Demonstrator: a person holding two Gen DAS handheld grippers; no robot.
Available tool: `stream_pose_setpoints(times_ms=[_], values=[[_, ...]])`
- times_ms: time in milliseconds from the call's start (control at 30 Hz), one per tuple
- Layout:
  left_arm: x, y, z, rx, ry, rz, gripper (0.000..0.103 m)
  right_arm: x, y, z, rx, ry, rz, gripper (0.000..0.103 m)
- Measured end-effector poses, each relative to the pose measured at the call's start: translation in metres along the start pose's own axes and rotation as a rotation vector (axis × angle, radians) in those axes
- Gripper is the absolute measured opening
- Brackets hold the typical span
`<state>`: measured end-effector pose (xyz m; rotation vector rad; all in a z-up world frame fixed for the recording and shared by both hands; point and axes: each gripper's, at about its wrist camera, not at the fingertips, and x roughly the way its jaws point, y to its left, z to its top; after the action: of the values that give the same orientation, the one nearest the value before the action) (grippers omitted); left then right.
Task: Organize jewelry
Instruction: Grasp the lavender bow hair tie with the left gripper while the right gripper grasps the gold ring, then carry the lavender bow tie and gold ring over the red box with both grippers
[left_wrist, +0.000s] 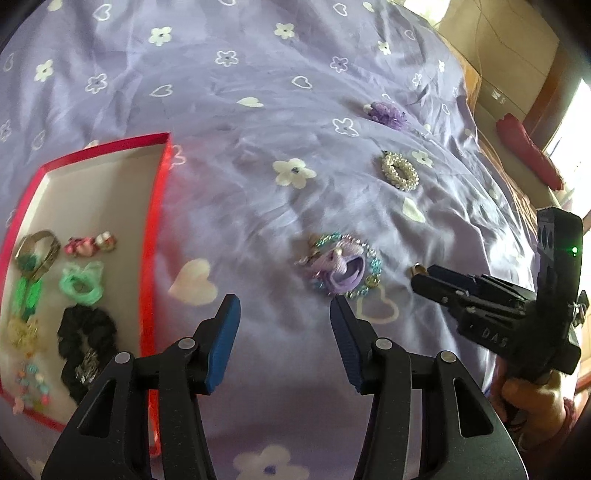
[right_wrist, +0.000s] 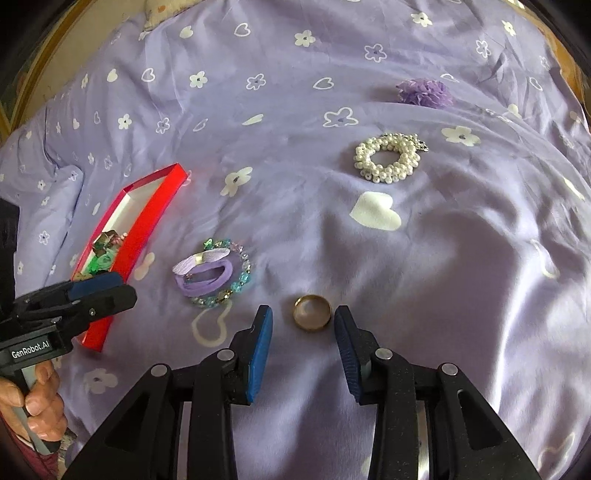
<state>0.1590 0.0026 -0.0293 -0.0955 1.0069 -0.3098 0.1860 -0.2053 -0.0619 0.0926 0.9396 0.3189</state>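
Note:
A red box (left_wrist: 157, 206) (right_wrist: 142, 225) lies on the purple bedsheet at the left, holding several hair ties and bracelets, among them a black scrunchie (left_wrist: 86, 336). A gold ring (right_wrist: 312, 312) (left_wrist: 417, 269) lies on the sheet between the open fingers of my right gripper (right_wrist: 303, 321) (left_wrist: 419, 278). A beaded bracelet with a purple band (left_wrist: 341, 266) (right_wrist: 214, 273) lies just ahead of my left gripper (left_wrist: 284, 306) (right_wrist: 122, 286), which is open and empty. A pearl bracelet (left_wrist: 400, 171) (right_wrist: 388, 158) and a purple scrunchie (left_wrist: 388, 114) (right_wrist: 424, 92) lie farther off.
The flower-and-heart bedsheet (left_wrist: 258, 110) (right_wrist: 461, 258) is wrinkled. A red cushion (left_wrist: 528, 151) and the wooden bed edge (left_wrist: 472, 81) are at the far right in the left wrist view.

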Motion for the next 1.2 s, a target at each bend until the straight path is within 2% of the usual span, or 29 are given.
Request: stream_pose_setpoints(times_ms=[67,133,367,467,500,600,900,1200], values=[[0.006,-0.005,0.007,0.018,0.003,-0.010,0.049,0.003,0.000,0.001,-0.006,0.002,-0.011,0.034],[0.011,-0.011,0.012,0.036,0.006,-0.018,0.049,0.004,0.001,0.001,-0.013,-0.001,-0.030,0.023],[0.037,-0.029,0.021,0.095,0.037,-0.025,0.049,-0.005,-0.004,0.001,0.020,-0.017,0.003,0.023],[0.047,-0.030,0.021,0.100,0.059,-0.035,0.028,-0.008,-0.008,0.000,0.046,-0.019,0.027,0.023],[0.050,-0.031,0.020,0.100,0.067,-0.044,0.016,-0.010,-0.009,-0.001,0.055,-0.020,0.033,0.023],[0.045,-0.032,0.019,0.111,0.048,-0.051,0.008,-0.012,-0.010,-0.003,0.066,-0.022,0.043,0.023],[0.010,-0.021,0.013,0.080,-0.020,-0.063,0.007,-0.025,0.008,0.000,0.039,-0.046,0.076,0.023],[-0.027,0.018,-0.006,-0.037,-0.063,-0.054,0.007,-0.026,0.039,0.003,-0.012,-0.048,0.106,0.023]])
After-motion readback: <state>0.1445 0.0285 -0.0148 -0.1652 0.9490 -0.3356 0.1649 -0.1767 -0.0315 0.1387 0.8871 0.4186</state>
